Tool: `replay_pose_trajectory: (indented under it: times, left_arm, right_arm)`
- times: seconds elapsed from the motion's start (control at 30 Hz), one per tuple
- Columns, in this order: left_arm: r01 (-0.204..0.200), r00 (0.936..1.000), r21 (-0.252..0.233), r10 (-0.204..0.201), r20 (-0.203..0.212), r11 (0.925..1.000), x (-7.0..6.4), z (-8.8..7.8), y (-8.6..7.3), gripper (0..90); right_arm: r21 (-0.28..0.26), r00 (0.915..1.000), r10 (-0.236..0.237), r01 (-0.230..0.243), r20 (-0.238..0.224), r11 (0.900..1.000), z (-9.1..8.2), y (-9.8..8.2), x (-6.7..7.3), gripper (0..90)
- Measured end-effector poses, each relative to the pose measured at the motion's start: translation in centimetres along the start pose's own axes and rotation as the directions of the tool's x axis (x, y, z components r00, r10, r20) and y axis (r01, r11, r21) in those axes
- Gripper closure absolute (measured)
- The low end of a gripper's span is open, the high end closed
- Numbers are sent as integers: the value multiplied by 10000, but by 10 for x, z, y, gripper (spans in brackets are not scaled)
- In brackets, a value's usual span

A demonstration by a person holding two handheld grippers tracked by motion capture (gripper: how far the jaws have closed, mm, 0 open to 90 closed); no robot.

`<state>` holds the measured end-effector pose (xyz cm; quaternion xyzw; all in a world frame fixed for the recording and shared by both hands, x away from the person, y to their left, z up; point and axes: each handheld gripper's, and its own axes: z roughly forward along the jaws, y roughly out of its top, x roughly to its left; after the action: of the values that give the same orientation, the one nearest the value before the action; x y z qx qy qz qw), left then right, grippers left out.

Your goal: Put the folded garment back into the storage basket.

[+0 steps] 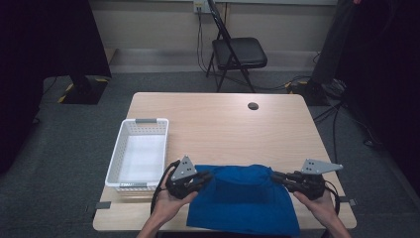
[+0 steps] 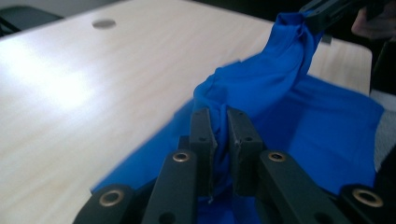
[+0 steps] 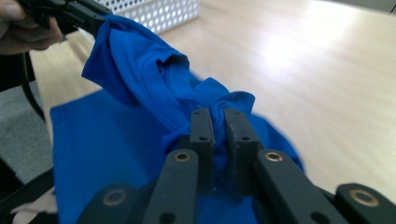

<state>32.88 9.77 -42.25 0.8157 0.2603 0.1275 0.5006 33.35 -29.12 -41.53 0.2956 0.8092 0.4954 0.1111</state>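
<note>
Near the tabletop's [image 1: 223, 124] front edge, your left gripper [image 1: 204, 177] and right gripper [image 1: 277, 177] each pinch the blue shirt [image 1: 242, 203]; uneven pulling could slip a bunched fold free.

Recording lab or studio: 1 bare wooden table [image 1: 223, 124] on grey carpet [image 1: 59, 163], black curtains [image 1: 44, 39] at both sides, 1 folding chair [image 1: 236, 52], floor cables [image 1: 341, 114], weighted stand base [image 1: 81, 89].

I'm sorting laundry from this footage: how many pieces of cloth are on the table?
1. A single blue cloth lies at the near edge of the table, right of the white basket, pinched by the left tool and right tool. Nothing shows inside the basket.
</note>
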Motion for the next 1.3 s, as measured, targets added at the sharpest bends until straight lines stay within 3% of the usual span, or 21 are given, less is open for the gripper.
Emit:
replay_pose_trajectory:
  times: [0.23,0.33,0.43,0.5,0.53,0.67,0.8,0.9,1.07,1.23,1.3]
  left_arm:
    - [-54,9998,1167,34,171,9931,-11,6,-23,817]
    - [103,9994,1659,-158,317,9861,-12,13,-34,809]
    - [-94,9997,2230,45,224,9748,-14,20,-43,742]
    - [186,9991,2274,-266,321,9736,-12,21,-44,669]
    - [165,9996,2275,-211,177,9736,-10,21,-44,634]
    - [487,9986,1962,-521,120,9794,-2,20,-42,538]
    - [710,9972,2030,-744,91,9766,9,28,-45,512]
    - [747,9970,2389,-777,32,9682,12,36,-49,504]
    - [919,9954,2361,-960,59,9674,17,43,-48,482]
    - [847,9963,2169,-795,-324,9725,25,51,-47,481]
    - [932,9955,2259,-863,-401,9697,28,55,-44,449]
  right_arm:
    - [947,9993,-40,76,-379,9955,4,-29,15,827]
    - [1360,9991,9,48,-420,9907,10,-39,17,819]
    - [1801,9989,240,-162,-411,9835,17,-48,14,762]
    - [1997,9987,356,-277,-360,9795,21,-53,12,655]
    - [1973,9983,466,-386,-358,9796,21,-54,11,617]
    - [1223,9955,932,-903,-182,9884,19,-50,8,552]
    - [1559,9956,880,-919,319,9835,30,-51,5,558]
    - [2160,9950,746,-872,660,9725,40,-55,2,554]
    - [2029,9915,1072,-1201,739,9718,45,-54,-8,562]
    - [1913,9882,990,-1202,1169,9742,53,-49,-20,562]
    - [1836,9857,1057,-1290,1315,9745,55,-48,-26,562]
